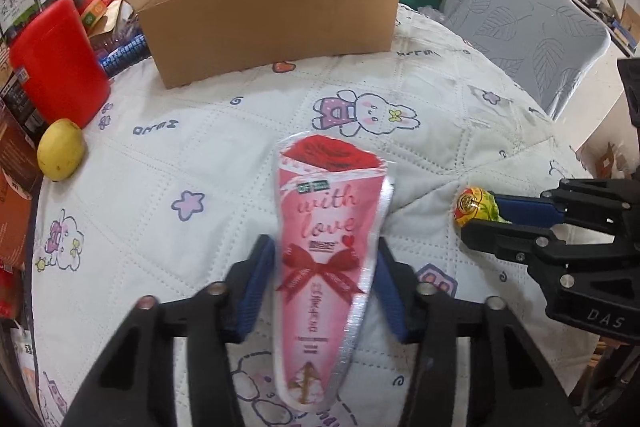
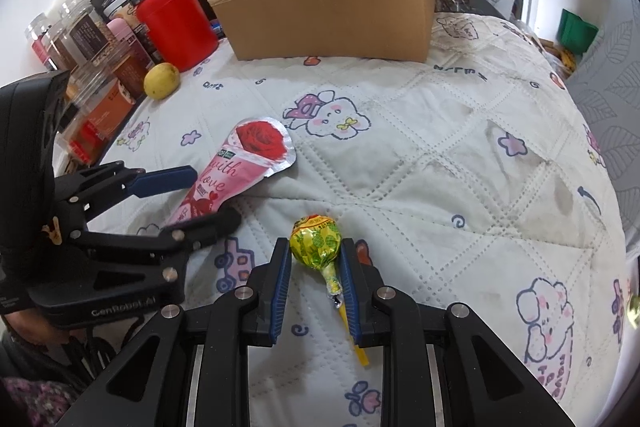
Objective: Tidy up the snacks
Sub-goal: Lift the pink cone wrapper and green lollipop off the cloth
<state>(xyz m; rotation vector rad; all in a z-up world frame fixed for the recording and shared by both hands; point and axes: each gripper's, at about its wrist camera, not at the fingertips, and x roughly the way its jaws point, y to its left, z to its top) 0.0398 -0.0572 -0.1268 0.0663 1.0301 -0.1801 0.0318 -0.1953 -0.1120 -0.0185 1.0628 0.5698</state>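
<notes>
two snacks in play on the white quilted cartoon-print table cover (image 2: 460,163), both short of the open brown cardboard box (image 1: 272,23) at the far edge, which already shows packets inside. the pink cone-shaped foil packet printed with a red rose and bow (image 1: 328,247) lies flat, rose end pointing toward the box, narrow tail toward the camera. judged light, thin and crinkly, with a slick film and a silver sealed rim; contents probably brittle, so a firm squeeze may crush them. best hold looks like the mid-body at the bow, where the width fits the jaws. the left gripper (image 1: 320,267) straddles exactly there, blue pads either side; from the left wrist view the far pad seems against the rim while the near pad may stand just off, so i cannot tell whether it is truly clamped. the round lollipop in yellow-green wrapper on a yellow stick (image 2: 316,239) lies just to the right of the packet, apart from it. small, hard head, light, likely to roll or pivot; the stick is thin and would slip. the right gripper (image 2: 314,259) is clenched on the head and neck, stick trailing back between the fingers. a yellow lemon-like fruit (image 2: 161,81) and a red cylindrical canister (image 2: 176,23) sit well clear on the left.
</notes>
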